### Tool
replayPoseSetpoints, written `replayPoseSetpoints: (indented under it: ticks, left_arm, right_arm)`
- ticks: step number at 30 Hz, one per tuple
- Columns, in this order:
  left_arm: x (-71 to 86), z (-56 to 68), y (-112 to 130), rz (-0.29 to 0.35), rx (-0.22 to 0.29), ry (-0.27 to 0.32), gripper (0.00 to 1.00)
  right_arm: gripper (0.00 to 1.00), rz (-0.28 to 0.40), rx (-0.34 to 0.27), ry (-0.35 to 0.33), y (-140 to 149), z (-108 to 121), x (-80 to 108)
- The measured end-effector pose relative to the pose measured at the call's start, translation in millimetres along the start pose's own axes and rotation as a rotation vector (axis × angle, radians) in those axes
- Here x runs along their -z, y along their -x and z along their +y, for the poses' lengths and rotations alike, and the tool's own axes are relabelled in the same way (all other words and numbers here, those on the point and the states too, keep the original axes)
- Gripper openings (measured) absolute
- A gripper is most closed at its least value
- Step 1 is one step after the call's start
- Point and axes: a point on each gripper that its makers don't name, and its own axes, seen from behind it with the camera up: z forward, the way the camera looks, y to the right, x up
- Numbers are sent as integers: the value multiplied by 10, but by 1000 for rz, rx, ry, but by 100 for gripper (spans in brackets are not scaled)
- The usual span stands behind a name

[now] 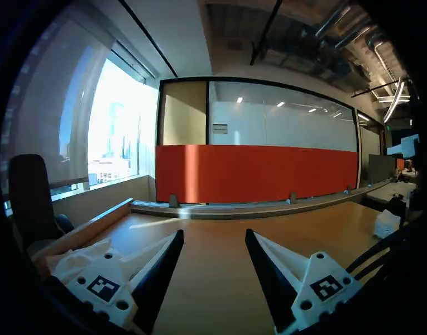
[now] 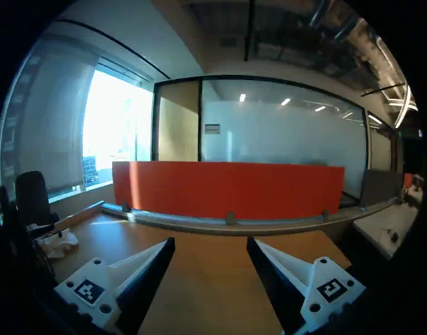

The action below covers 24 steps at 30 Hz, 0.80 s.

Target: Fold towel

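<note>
A crumpled white towel [image 1: 79, 258] lies on the wooden desk [image 1: 224, 262] at its left edge, partly hidden behind the left finger in the left gripper view. My left gripper [image 1: 214, 233] is open above the bare desk, with nothing between its fingers. In the right gripper view the same white towel [image 2: 60, 244] sits far to the left on the desk [image 2: 213, 273], well apart from my right gripper [image 2: 210, 241]. That gripper is also open and holds nothing.
An orange divider panel [image 1: 252, 173] runs along the desk's far edge. A black office chair [image 1: 29, 201] stands at the left by the window. A small white object [image 1: 386, 223] rests at the desk's right side. Another desk [image 2: 380, 226] adjoins on the right.
</note>
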Motion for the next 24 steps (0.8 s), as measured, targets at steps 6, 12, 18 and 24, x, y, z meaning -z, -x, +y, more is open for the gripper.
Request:
replayPoseSetpoints:
  ticks: [6, 12, 18, 24]
  left_arm:
    - [9, -31, 224, 18, 4, -15, 81]
    - [-28, -49, 411, 32, 22, -28, 81]
    - [-74, 29, 540, 42, 22, -23, 81]
    - [-96, 92, 671, 42, 13, -23, 81]
  right_arm:
    - [99, 10, 2, -10, 87, -104, -8]
    - [99, 2, 26, -9, 242, -151, -50]
    - [99, 8, 33, -15, 325, -177, -73]
    - [99, 11, 35, -3, 404, -116, -75]
